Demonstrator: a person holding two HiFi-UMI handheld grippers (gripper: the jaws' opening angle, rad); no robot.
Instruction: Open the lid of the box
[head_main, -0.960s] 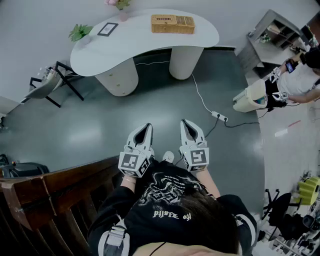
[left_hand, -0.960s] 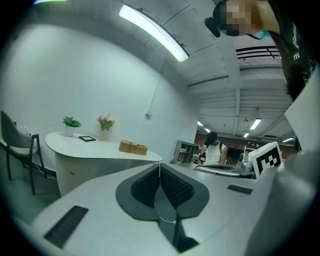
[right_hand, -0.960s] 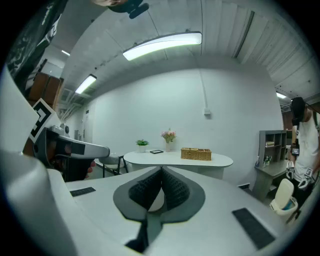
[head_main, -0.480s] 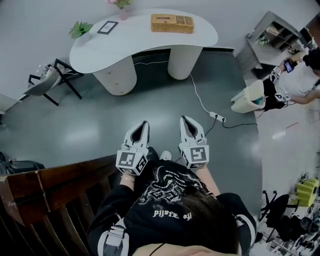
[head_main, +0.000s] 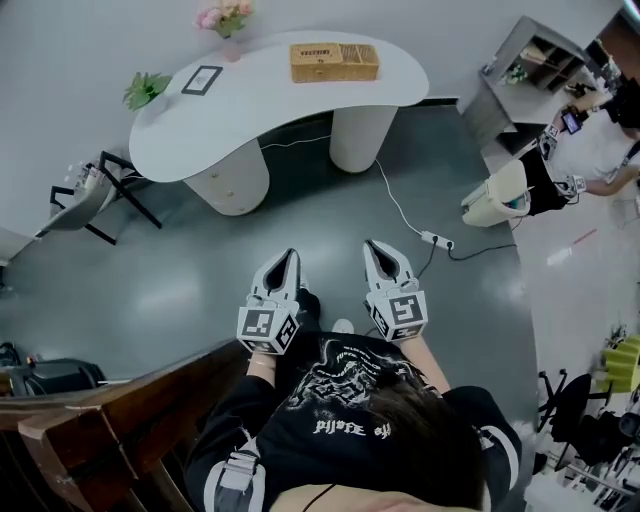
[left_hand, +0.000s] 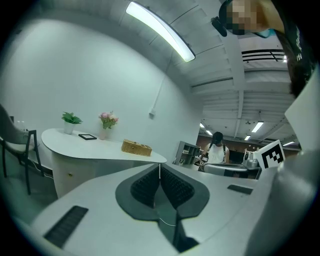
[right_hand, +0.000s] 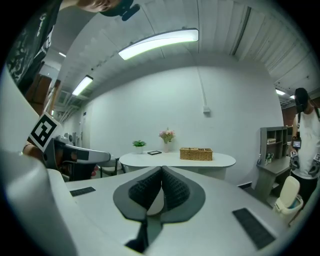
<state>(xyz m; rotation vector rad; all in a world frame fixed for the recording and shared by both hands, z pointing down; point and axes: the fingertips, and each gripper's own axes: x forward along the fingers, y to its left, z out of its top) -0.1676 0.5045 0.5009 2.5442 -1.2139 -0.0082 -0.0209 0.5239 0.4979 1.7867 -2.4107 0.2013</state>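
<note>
Where the box sits: the wicker box (head_main: 334, 62) lies on the far right part of the white curved table (head_main: 300, 110), well apart from both grippers, and its lid looks to lie flat on top.
Left gripper (head_main: 290, 256): held over the grey floor (head_main: 180, 270), just ahead of the holder's black shirt (head_main: 340, 400); its jaws are pressed together with nothing between them.
Right gripper (head_main: 372, 247): just beside the left one at about the same height; its jaws also meet tip to tip and are empty.
Aim: both grippers point toward the table, nearly level.
Table's left part: pink flowers (head_main: 224, 18), a small framed picture (head_main: 201, 79) and a green pot plant (head_main: 146, 88).
Floor: a power strip (head_main: 437, 239) with a white cable running to the table's foot.
Right edge: another person (head_main: 598, 150) stands near a shelf unit (head_main: 535, 55).
</note>
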